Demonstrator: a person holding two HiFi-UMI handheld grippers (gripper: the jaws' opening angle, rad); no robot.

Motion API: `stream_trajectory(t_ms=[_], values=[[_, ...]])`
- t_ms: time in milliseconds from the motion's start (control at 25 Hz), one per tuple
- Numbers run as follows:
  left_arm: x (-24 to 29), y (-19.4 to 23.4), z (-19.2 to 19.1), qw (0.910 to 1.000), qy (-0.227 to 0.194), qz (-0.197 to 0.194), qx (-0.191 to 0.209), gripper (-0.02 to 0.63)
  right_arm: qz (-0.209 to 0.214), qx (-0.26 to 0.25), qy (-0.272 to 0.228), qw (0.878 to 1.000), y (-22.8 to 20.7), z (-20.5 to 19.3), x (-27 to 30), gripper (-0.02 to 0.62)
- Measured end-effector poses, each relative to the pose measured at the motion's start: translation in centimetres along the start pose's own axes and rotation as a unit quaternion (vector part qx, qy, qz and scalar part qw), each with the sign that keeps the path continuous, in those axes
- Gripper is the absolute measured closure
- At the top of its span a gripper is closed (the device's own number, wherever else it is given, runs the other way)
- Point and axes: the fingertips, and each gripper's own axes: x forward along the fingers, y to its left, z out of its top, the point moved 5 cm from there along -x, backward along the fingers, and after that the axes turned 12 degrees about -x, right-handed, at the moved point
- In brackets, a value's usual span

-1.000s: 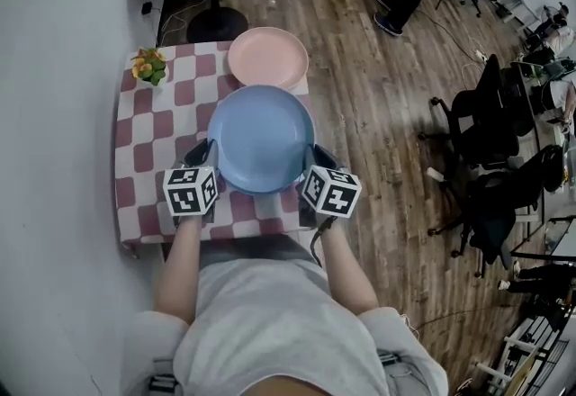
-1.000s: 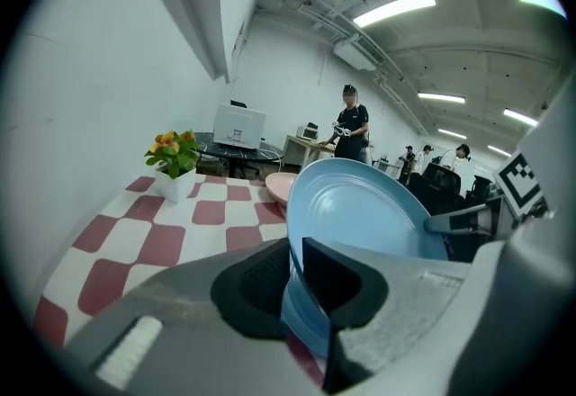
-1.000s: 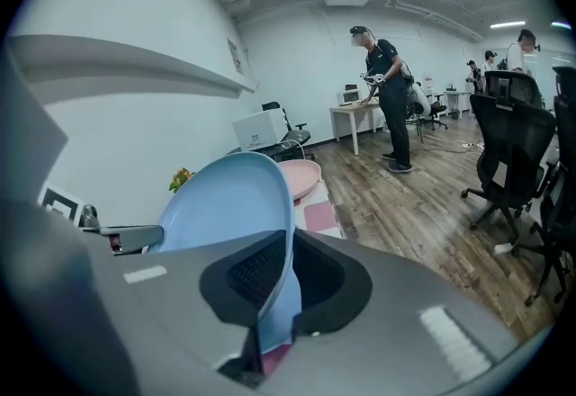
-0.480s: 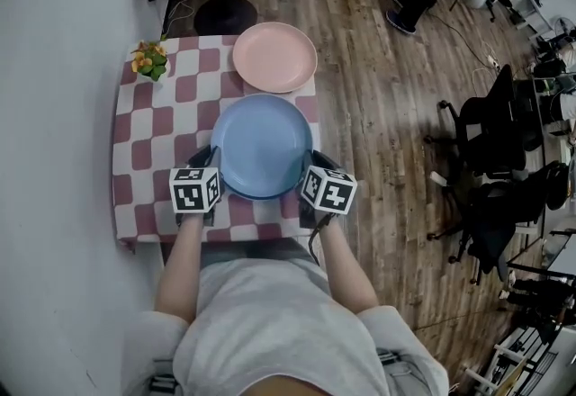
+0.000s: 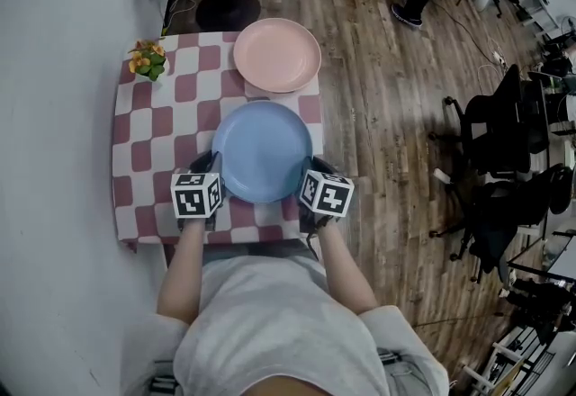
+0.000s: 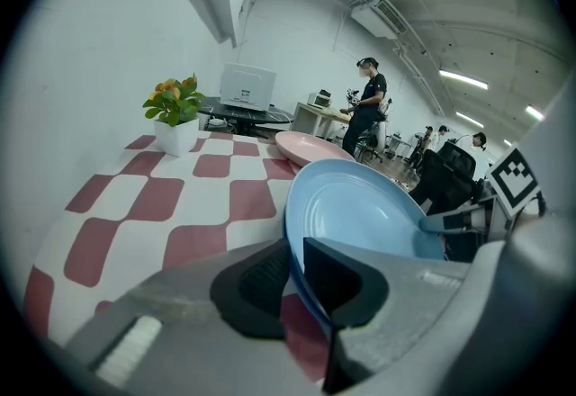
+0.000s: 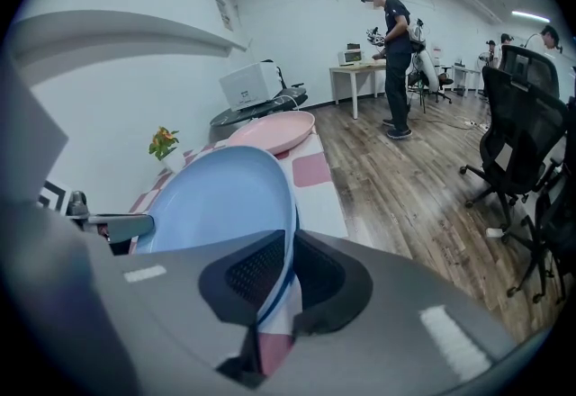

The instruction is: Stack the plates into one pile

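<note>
Blue plate has sunk toward tabletop; left claw and right claw clamp its 9 and 3 o'clock rim; likely stiff, slick.

The blue plate is smooth, semi-gloss plastic; the pink plate smooth and matt. The tablecloth is matt cloth, the floor wood plank. The left gripper is matt grey plastic with ribbed black pads.

free: cloth left of blue plate | blocked: pink plate far-right, flower pot far-left corner
</note>
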Motion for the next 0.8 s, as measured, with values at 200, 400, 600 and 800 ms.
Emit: stream_trajectory(t_ms=[200,400,600,800], values=[[0.0,-0.1,-0.1,0.9999,-0.004,0.001,0.014,0.541,-0.004,-0.003,0.008,1.000,-0.1,-0.4,0.2,0.560],[0.1,-0.3,-0.2,0.9997,-0.005,0.001,0.025,0.515,-0.007,-0.006,0.003,1.000,-0.3,-0.5,0.3,0.557],[-0.2,-0.5,-0.1,0.9994,-0.023,0.008,0.026,0.489,0.001,-0.034,-0.002,0.999,-0.2,-0.7,0.4,0.541],[-1.8,-0.8,1.5,0.9964,-0.079,0.003,0.033,0.517,-0.001,-0.057,-0.061,0.997,-0.2,0.6,-0.9,0.528]])
